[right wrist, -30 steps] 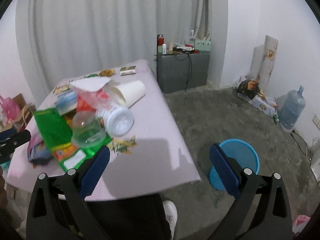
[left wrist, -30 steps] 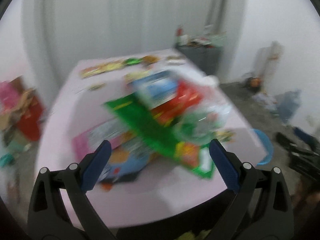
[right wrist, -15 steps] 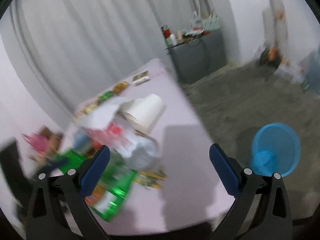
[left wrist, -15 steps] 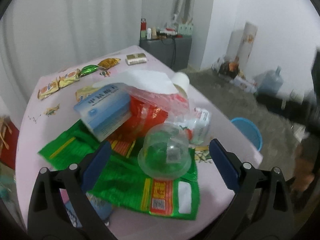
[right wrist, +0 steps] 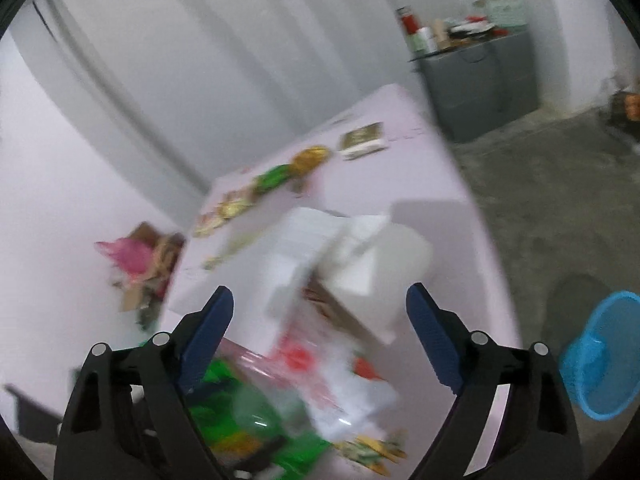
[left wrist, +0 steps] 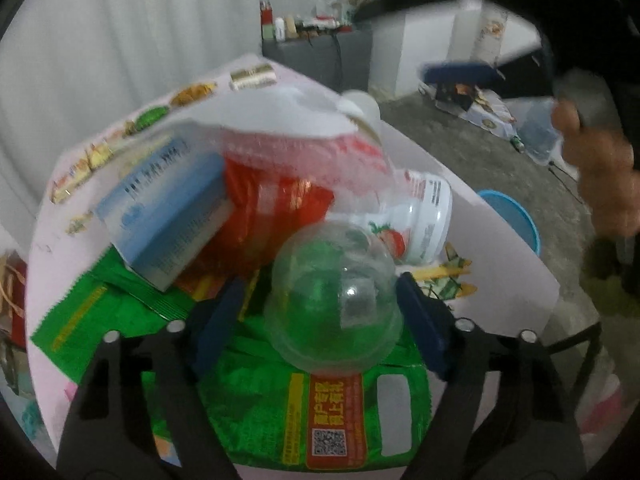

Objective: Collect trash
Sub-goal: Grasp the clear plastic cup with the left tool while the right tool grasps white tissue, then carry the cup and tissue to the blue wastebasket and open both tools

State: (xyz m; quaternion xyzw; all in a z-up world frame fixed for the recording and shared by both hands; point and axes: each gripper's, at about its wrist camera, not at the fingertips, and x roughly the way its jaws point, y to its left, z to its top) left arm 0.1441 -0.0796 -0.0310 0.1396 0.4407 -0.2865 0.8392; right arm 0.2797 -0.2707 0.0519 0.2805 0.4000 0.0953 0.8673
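Note:
A heap of trash lies on the pink table (left wrist: 488, 232). A clear plastic dome lid (left wrist: 336, 304) sits on a green snack bag (left wrist: 280, 400). Behind it lie a blue-white box (left wrist: 168, 216), a red wrapper (left wrist: 272, 216), a white bottle with a strawberry label (left wrist: 420, 220) and white paper (left wrist: 280, 112). My left gripper (left wrist: 320, 320) is open, its fingers on either side of the dome lid. My right gripper (right wrist: 320, 336) is open above the heap, over a white paper cup (right wrist: 384, 276) and the white paper (right wrist: 304, 248). The right wrist view is blurred.
A blue waste basket (right wrist: 600, 352) stands on the concrete floor right of the table; its rim shows in the left wrist view (left wrist: 516, 216). Small snack packets (right wrist: 280, 176) line the table's far edge. A grey cabinet (right wrist: 480, 80) stands at the back wall.
My left gripper has moved forward and down until its fingers flank the dome lid. My right gripper has swung left over the heap, with the basket now at the right edge.

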